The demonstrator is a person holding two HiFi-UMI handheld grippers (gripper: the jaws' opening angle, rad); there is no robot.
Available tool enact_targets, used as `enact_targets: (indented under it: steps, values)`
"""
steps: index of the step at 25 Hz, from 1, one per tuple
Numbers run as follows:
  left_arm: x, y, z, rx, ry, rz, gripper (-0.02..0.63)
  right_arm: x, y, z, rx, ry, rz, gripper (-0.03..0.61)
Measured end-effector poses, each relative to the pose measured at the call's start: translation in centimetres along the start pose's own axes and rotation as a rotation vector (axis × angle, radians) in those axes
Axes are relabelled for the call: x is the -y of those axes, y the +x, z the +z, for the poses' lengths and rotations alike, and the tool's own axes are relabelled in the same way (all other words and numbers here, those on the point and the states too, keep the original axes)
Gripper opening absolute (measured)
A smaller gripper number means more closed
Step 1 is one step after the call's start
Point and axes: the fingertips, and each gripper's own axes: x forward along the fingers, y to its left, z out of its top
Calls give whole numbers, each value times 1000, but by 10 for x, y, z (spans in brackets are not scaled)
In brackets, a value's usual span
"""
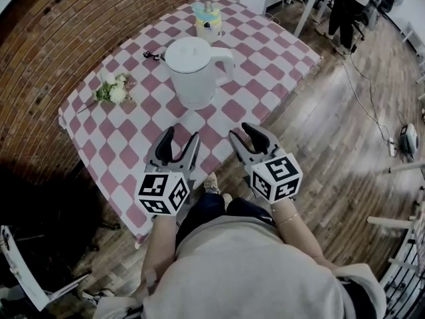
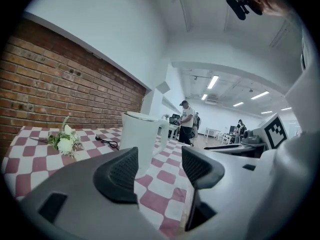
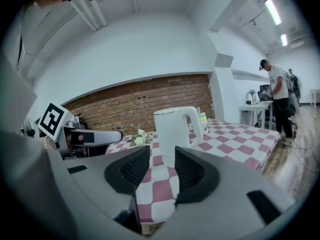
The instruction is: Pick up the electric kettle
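Left claw [image 1: 182, 135] and right claw [image 1: 242, 133] parted, empty, short of the kettle [image 1: 192, 72]. Risk ahead: off-centre nudge on that tall smooth body, tipping it across the surface [image 1: 265, 65].

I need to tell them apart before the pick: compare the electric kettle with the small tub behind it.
The kettle is plain white; the tub is pastel yellow and blue. The kettle is much bigger and has a side handle; the tub shows none. The kettle stands mid-table, the tub near the far edge. Both stand upright on the checked tablecloth.
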Motion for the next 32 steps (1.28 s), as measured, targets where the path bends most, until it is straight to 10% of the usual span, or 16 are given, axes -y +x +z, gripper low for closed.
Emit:
enact_targets:
  steps: [19, 32]
  values:
    - [-88, 72, 16, -53, 4, -87, 276, 45, 94, 25, -79, -17, -84, 152]
    - [-104, 107, 3, -134, 156, -233, 330, 88, 118, 21, -139, -26, -119, 168]
